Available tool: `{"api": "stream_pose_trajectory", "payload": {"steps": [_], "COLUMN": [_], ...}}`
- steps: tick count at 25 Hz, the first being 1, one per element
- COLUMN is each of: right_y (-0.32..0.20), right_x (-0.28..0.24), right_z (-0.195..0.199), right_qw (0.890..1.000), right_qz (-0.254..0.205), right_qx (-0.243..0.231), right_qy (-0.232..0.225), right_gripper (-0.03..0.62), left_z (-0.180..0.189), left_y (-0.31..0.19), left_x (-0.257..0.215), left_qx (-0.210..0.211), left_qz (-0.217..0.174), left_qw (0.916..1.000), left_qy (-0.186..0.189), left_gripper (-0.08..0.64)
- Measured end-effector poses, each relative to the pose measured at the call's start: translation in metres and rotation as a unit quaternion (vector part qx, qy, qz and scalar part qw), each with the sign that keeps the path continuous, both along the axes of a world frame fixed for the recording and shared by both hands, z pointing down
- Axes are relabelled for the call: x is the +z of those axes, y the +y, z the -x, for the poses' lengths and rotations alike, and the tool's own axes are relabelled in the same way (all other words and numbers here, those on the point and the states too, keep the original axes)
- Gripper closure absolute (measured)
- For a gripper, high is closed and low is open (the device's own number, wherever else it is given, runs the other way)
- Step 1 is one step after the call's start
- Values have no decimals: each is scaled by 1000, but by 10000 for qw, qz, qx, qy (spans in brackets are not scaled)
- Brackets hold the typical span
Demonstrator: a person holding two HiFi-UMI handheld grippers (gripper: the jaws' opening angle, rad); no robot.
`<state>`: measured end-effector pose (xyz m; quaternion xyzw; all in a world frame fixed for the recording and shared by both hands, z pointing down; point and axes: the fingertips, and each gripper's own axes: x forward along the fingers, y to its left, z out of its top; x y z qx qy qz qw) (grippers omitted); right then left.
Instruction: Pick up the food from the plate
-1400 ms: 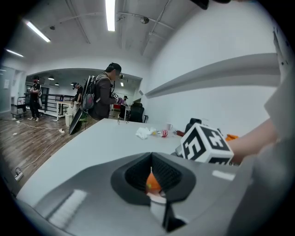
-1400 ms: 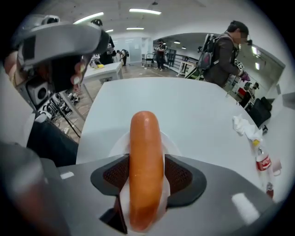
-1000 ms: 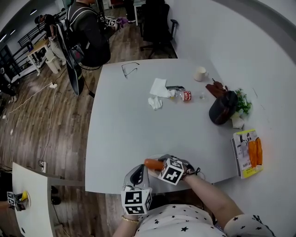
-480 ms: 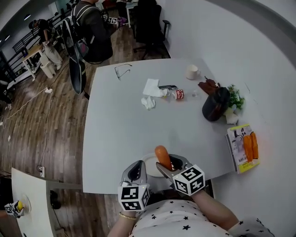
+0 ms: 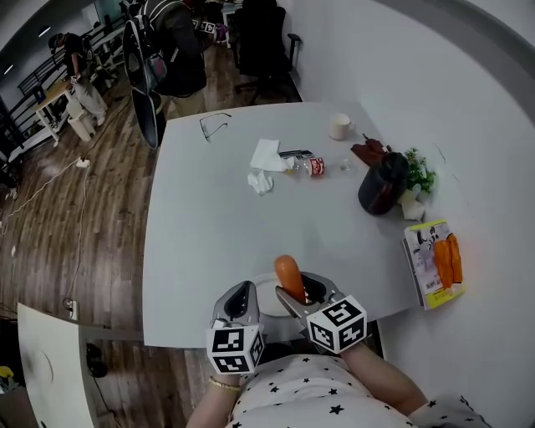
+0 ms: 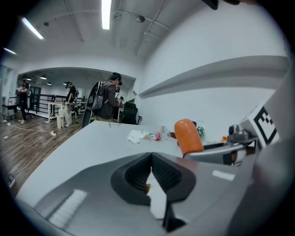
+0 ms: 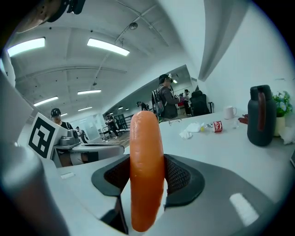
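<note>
Right gripper (image 5: 294, 299) clamps the orange sausage (image 5: 288, 276); only its own view shows left gripper (image 6: 151, 157) closed.

White table (image 5: 209, 226) carries glasses (image 5: 215, 125), tissues (image 5: 266, 156), cup (image 5: 339, 127), dark flask (image 5: 380, 185), plate (image 5: 261, 294).

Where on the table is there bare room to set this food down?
Widest free patch lies between the plate and the tissues, running to the left edge. Crowded along the far right: can, cup, black jug, plant.

Open-plan office: black swivel chair (image 5: 266, 42) beyond a white table (image 5: 209, 226), ceiling strip lights (image 6: 106, 13), distant desks (image 5: 48, 94) on wood flooring (image 5: 100, 217).
</note>
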<state>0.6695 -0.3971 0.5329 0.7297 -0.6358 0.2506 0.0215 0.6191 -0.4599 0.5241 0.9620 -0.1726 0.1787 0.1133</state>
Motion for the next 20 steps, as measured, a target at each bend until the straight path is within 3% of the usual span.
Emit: {"api": "stream_pose_trajectory", "payload": {"steps": [20], "right_y": [-7], "right_x": [4], "right_z": [-11], "right_qw": [9999], "right_qz": [99], "right_qx": [99], "right_qy": [-33], "right_gripper": [376], "left_z": [-18], "left_y": [-8], "left_x": [-7], "left_qx": [130], "left_qz": [23], "left_qw": [9999], "left_qy": [47], "left_gripper": [552]}}
